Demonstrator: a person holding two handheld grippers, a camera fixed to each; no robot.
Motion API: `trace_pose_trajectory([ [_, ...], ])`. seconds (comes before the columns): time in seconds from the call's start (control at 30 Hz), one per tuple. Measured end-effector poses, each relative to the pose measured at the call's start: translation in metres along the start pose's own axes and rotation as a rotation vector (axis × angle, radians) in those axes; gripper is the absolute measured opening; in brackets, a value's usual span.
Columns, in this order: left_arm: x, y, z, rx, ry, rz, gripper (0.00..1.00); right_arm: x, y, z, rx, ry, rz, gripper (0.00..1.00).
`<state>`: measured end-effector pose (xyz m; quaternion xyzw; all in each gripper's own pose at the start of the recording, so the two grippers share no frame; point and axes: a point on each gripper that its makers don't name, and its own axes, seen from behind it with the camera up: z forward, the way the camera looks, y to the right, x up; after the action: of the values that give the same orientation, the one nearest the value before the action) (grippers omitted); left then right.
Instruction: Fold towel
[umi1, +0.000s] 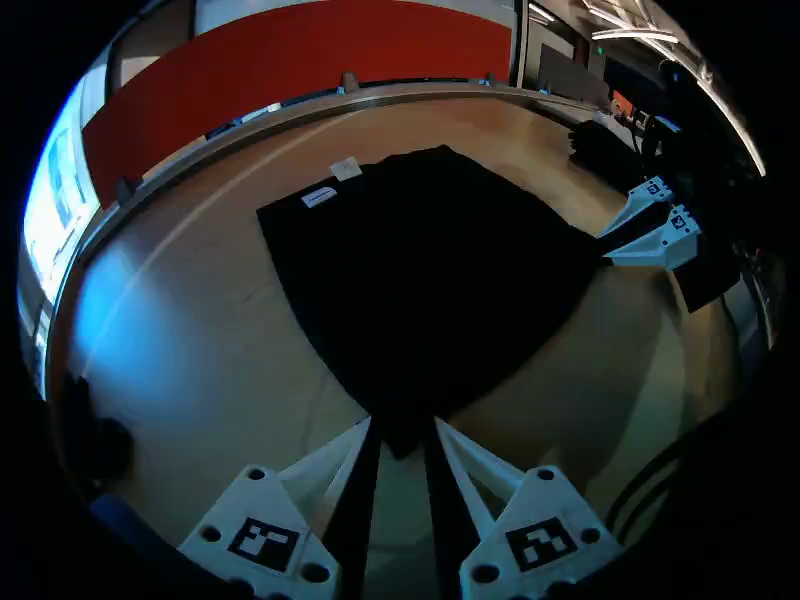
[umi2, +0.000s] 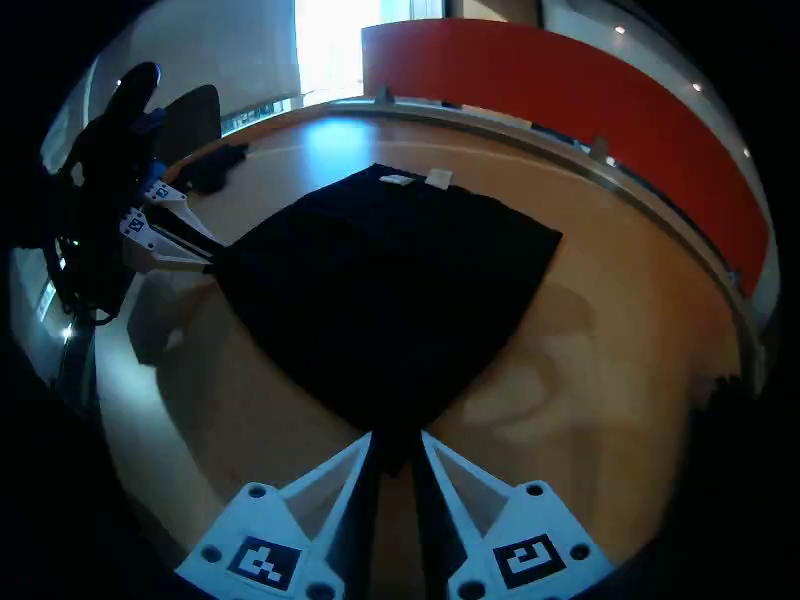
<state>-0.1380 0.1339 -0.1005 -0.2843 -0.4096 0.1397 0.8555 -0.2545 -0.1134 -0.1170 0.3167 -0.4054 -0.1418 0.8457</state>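
Jaws stand narrow on the left gripper and the right gripper, each pinching a corner of cloth. A broad light wooden table bears the large black cloth towel, spread flat, with two small white tags at its far corner.

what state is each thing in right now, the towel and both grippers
black towel, spread flat on the wooden table, two adjacent corners pinched
left gripper, shut on one towel corner
right gripper, shut on the adjacent towel corner
white tags, lying flat at the towel's far edge
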Motion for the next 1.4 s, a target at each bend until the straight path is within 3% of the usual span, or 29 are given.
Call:
trace_pose_trajectory([
  [0.1, 0.001, 0.001, 0.000, 0.006, 0.003, -0.005, 0.20, 0.000, -0.001, 0.000, 0.002, -0.002, -0.007, 0.19],
  [0.6, 0.005, 0.011, -0.009, -0.001, -0.006, -0.040, 0.15, 0.014, 0.001, -0.015, -0.008, 0.026, -0.018, 0.17],
  [0.9, 0.034, 0.009, -0.037, 0.017, 0.032, -0.095, 0.15, 0.042, 0.004, -0.042, -0.018, 0.065, -0.028, 0.17],
  [1.17, 0.058, 0.006, -0.064, 0.025, 0.046, -0.094, 0.15, 0.065, 0.002, -0.072, -0.014, 0.104, -0.024, 0.17],
  [1.4, 0.071, 0.015, -0.086, 0.001, 0.047, -0.102, 0.15, 0.073, -0.005, -0.095, -0.010, 0.112, -0.022, 0.17],
])
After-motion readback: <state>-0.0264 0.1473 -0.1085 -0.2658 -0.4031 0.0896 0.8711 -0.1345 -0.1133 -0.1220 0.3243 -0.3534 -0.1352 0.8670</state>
